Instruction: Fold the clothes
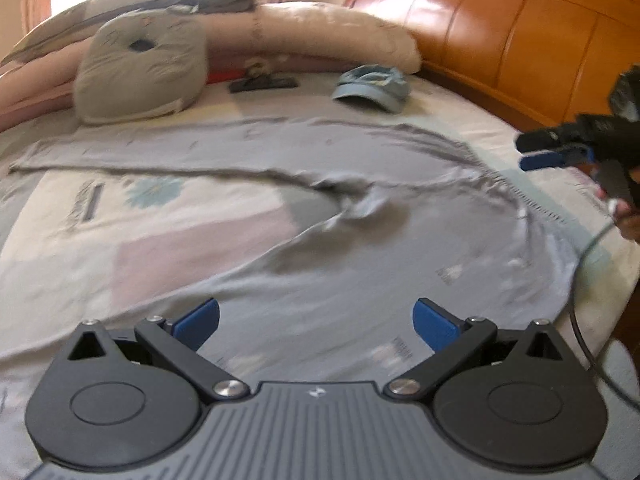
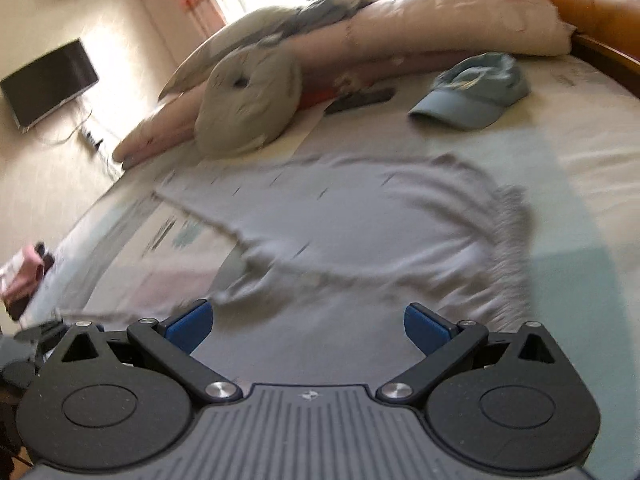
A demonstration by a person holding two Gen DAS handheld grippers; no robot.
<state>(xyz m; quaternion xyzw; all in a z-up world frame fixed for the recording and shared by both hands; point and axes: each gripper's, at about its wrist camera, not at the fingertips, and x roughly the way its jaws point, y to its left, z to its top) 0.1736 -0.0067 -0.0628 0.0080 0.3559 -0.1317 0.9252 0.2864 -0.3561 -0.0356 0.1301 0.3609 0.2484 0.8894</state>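
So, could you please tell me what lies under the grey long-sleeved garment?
The grey long-sleeved garment lies spread on the pale patterned bedsheet, which shows around it. Anything beneath the cloth itself is covered.

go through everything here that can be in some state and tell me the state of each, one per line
left hand-held gripper: open, holding nothing
right hand-held gripper: open, holding nothing
grey garment: spread on the bed, unfolded, wrinkled mid-way
blue cap: lying brim down on the bed
grey pillow: propped against the bedding
TV: screen dark

No legible text anywhere; marks on grey garment (image 1: 328,248) and cap (image 1: 372,86) too blurred.
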